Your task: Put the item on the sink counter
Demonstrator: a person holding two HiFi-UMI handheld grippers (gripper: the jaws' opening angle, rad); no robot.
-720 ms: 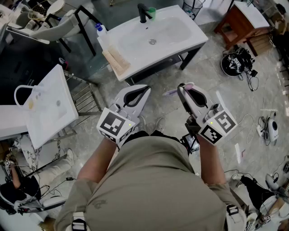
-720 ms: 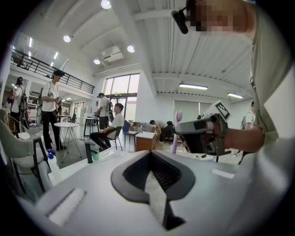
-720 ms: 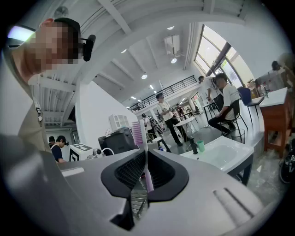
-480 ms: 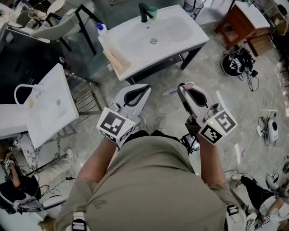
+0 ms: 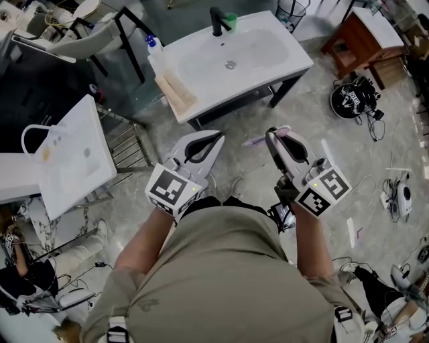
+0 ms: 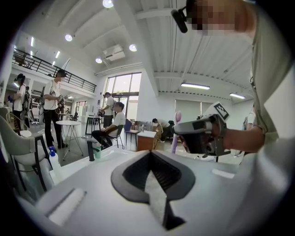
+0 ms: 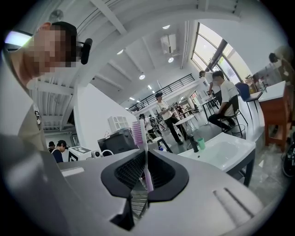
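Right gripper (image 5: pixel 271 135) was clamped on a pink toothbrush (image 7: pixel 145 154). Jaws were pinched on the handle, with the bristle end sticking out past the tips. In the head view the toothbrush (image 5: pixel 256 139) lay crosswise at the jaw tips, in the air over the floor. It was in front of the sink counter (image 5: pixel 288 57) and not touching it.

Left gripper (image 6: pixel 150 152) had its jaws fully together with nothing between them. It was held level beside the right one.

Sink basin (image 5: pixel 234 50) showed only the drain. A green cup (image 5: pixel 230 20) stood just beside the black faucet (image 5: pixel 216 20) at the back edge, contents not visible. A folded tan cloth (image 5: pixel 175 92) lay on the counter's left end, with a spray bottle (image 5: pixel 153 45) at the corner behind it.
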